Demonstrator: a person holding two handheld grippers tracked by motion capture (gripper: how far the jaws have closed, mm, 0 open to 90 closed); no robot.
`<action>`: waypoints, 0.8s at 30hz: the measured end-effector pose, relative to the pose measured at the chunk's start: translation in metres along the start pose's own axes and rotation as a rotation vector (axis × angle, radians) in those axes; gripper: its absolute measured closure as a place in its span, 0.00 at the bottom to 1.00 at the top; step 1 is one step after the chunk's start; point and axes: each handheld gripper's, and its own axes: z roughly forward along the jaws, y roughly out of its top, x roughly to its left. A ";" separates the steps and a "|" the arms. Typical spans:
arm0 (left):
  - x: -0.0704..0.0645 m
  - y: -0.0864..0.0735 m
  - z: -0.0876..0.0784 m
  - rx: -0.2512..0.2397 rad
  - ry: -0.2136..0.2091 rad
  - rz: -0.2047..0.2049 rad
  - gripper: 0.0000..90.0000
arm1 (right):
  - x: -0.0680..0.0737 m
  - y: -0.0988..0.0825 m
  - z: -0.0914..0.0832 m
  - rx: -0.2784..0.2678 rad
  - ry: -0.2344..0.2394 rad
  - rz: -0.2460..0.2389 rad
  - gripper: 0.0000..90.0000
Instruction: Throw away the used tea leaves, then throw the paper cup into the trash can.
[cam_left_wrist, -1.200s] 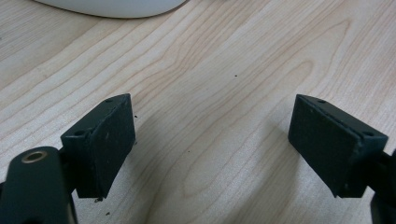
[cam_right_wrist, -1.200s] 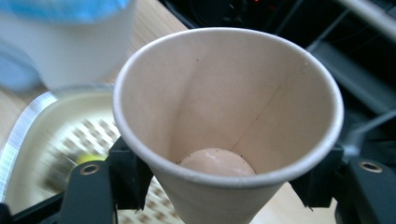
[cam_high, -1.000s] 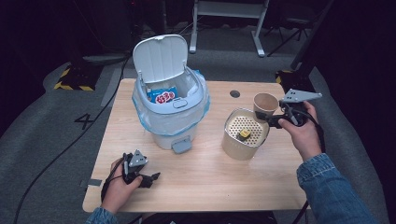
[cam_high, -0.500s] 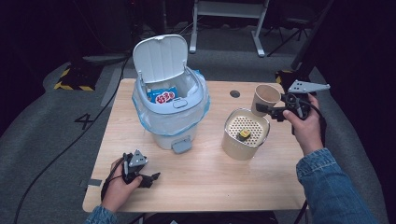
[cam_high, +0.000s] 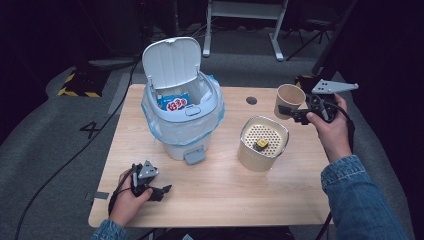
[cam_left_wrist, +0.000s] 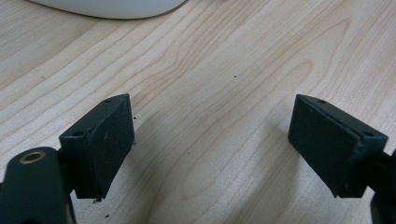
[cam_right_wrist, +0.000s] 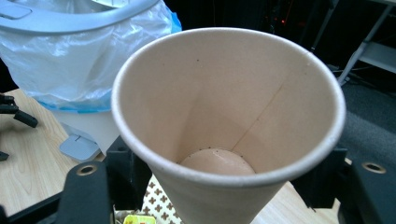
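My right gripper (cam_high: 294, 111) is shut on a brown paper cup (cam_high: 289, 99) and holds it in the air above the table's right rear, just behind a beige canister (cam_high: 263, 142). In the right gripper view the cup (cam_right_wrist: 229, 116) stands between the jaws, mouth toward the camera, and looks empty. The canister has a perforated top with a small yellow piece (cam_high: 260, 145) on it. My left gripper (cam_high: 162, 190) rests on the wooden table (cam_high: 225, 200) at the front left, open, with bare wood between its pads (cam_left_wrist: 107, 140).
A white pedal bin (cam_high: 182, 125) with a plastic liner stands at the table's middle left, its lid (cam_high: 171, 62) raised. A blue snack packet (cam_high: 173, 102) lies inside. The bin's pedal (cam_high: 194, 156) faces the front. Dark floor and cables surround the table.
The right hand has lifted the paper cup a little higher and slightly to the right, and the cup now tilts. The left hand has stayed where it was.
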 end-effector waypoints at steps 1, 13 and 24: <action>0.000 0.000 0.000 0.000 0.004 0.005 0.17 | 0.001 0.006 0.000 -0.007 0.001 -0.009 0.36; 0.000 0.000 -0.001 0.001 0.003 0.006 0.17 | 0.005 0.054 0.022 -0.018 0.077 -0.085 0.35; -0.001 -0.001 -0.001 -0.003 -0.001 0.010 0.17 | 0.021 0.098 0.053 -0.049 0.161 -0.109 0.35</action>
